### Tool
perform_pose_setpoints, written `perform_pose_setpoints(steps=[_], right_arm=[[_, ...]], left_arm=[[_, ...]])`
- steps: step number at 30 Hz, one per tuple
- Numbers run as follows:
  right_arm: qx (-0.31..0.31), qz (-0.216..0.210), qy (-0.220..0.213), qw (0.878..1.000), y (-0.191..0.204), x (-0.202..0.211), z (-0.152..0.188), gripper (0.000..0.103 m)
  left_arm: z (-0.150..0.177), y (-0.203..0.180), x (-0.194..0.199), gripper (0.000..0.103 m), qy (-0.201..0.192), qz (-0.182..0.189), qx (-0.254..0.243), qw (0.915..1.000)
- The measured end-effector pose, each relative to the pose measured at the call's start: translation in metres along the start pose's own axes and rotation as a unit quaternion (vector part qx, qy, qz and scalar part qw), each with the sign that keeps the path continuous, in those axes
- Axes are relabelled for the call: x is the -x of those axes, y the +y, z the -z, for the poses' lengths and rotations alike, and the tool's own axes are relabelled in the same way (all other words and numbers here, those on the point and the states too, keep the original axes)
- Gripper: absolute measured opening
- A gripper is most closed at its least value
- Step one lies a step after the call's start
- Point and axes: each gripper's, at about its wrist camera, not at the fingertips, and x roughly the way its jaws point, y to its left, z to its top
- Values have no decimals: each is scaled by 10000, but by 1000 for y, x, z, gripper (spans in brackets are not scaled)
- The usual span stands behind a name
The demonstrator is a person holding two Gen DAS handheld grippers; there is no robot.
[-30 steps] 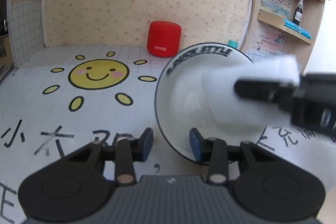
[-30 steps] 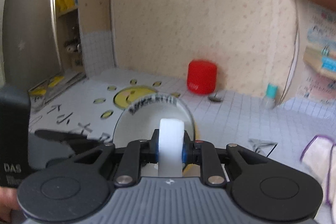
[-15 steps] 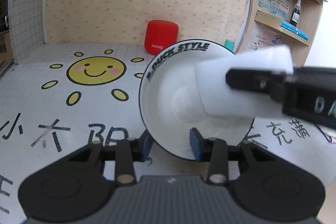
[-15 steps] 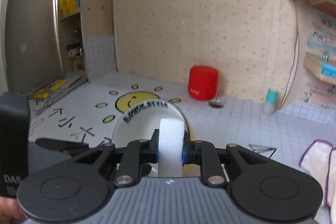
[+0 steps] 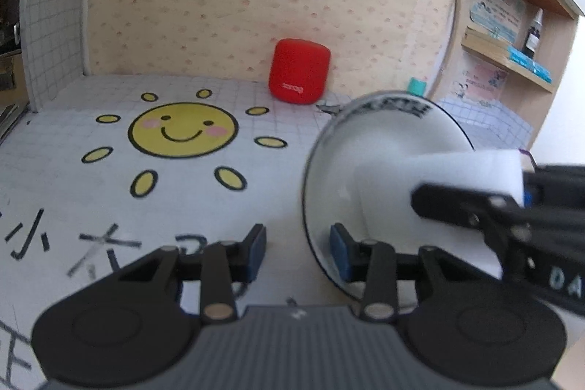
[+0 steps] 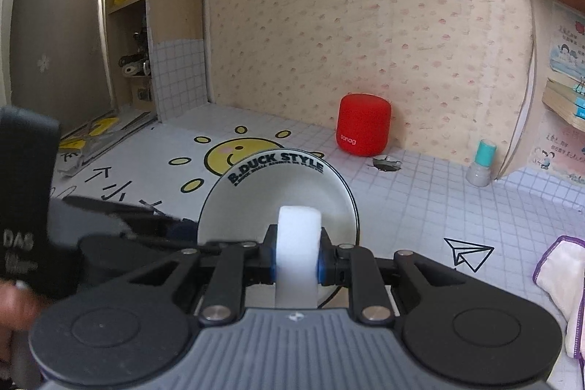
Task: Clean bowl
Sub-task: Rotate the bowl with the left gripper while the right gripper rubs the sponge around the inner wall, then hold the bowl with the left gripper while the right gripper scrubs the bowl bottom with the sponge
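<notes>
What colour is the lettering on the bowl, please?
Black lettering on the white bowl, clearest in the right wrist view.

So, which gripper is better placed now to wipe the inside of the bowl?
The right gripper. It is shut on the white sponge, which points straight into the tilted bowl. The left gripper carries no sponge; one of its fingers sits at the bowl's lower rim.
</notes>
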Motion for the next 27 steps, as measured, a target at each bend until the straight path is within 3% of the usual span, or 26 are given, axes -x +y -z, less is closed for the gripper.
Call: perform_pose_setpoints(steps=[6, 13, 20, 27], right_arm=[[42, 34, 21, 10000, 2, -2, -2, 18], [-47, 127, -251, 9996, -1, 0, -16, 18], [-63, -85, -2, 9999, 4, -4, -4, 18], [-38, 48, -321, 9995, 4, 6, -15, 18]], left_arm=[[1, 1, -2, 36, -30, -14, -28, 10000], [8, -9, 3, 36, -39, -76, -153, 9998], [13, -15, 7, 36, -36, -58, -191, 9998], [15, -17, 9, 36, -48, -48, -179, 9998]])
